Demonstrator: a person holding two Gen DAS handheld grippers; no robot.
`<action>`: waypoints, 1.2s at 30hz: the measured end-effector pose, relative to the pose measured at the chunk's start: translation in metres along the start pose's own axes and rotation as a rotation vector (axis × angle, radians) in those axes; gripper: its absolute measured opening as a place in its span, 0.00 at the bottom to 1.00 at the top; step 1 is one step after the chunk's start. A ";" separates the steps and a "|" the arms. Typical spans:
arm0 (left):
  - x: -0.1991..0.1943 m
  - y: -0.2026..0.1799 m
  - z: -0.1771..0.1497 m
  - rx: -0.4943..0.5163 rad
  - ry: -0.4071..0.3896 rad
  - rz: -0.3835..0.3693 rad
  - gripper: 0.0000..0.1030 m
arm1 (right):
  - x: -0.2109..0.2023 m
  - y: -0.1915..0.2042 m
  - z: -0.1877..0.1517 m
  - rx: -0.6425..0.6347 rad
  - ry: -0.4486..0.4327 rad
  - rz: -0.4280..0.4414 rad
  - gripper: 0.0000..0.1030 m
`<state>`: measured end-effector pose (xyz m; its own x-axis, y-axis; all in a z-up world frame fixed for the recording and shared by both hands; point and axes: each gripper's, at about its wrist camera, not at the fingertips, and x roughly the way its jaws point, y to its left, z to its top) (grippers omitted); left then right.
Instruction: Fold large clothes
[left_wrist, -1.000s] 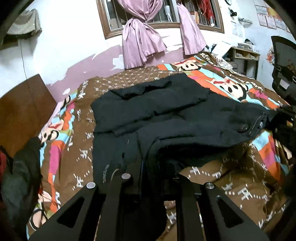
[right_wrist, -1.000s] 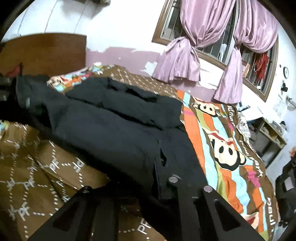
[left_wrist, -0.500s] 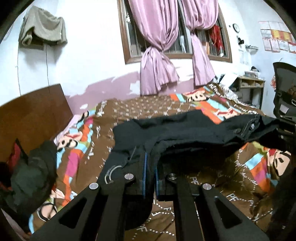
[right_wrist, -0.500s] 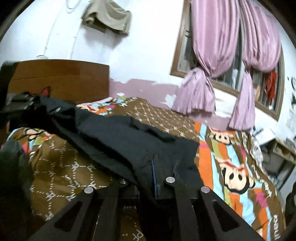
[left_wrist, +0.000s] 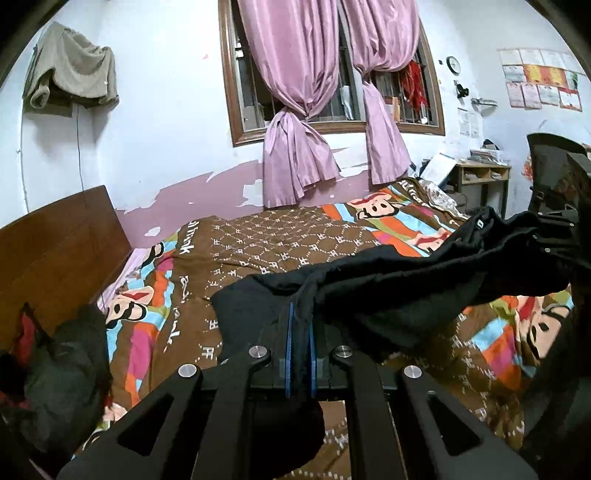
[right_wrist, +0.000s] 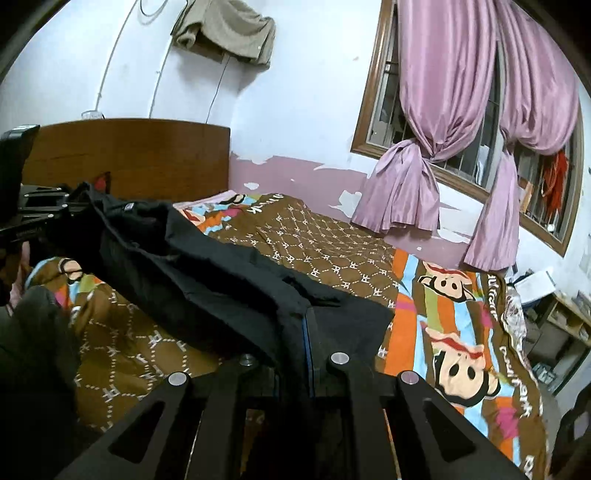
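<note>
A large black garment (left_wrist: 388, 288) hangs stretched in the air over the bed's patterned brown cover (left_wrist: 280, 236). In the left wrist view my left gripper (left_wrist: 300, 332) is shut on one end of it, with cloth pinched between the blue pads. The right gripper (left_wrist: 554, 221) shows at the far right, holding the other end. In the right wrist view my right gripper (right_wrist: 308, 332) is shut on the black garment (right_wrist: 207, 280). There the cloth runs up and left to the left gripper (right_wrist: 33, 218). The garment's lower folds sag toward the cover (right_wrist: 332, 251).
A dark heap of clothes (left_wrist: 55, 376) lies at the bed's left edge by the wooden headboard (left_wrist: 55, 240). Pink curtains (left_wrist: 295, 158) hang at the window behind the bed. A desk (left_wrist: 480, 177) and a black chair (left_wrist: 554, 158) stand at the right.
Both grippers have risen and tilted up, lifting the black garment off the bed. It lay flat on the cover before and now hangs stretched between them.
</note>
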<state>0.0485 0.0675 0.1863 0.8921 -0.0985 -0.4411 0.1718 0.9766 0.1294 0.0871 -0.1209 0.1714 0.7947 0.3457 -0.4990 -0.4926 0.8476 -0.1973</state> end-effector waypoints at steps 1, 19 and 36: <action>0.006 0.003 0.004 -0.008 -0.002 0.001 0.05 | 0.005 -0.002 0.002 -0.010 0.004 -0.006 0.08; 0.140 0.050 0.069 -0.009 0.028 0.073 0.05 | 0.140 -0.061 0.057 -0.093 0.175 -0.043 0.09; 0.296 0.095 0.050 -0.085 0.145 0.040 0.05 | 0.277 -0.079 0.025 -0.095 0.182 -0.148 0.10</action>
<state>0.3497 0.1219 0.1126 0.8265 -0.0369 -0.5617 0.0964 0.9924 0.0768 0.3551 -0.0823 0.0701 0.7876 0.1354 -0.6012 -0.4139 0.8390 -0.3532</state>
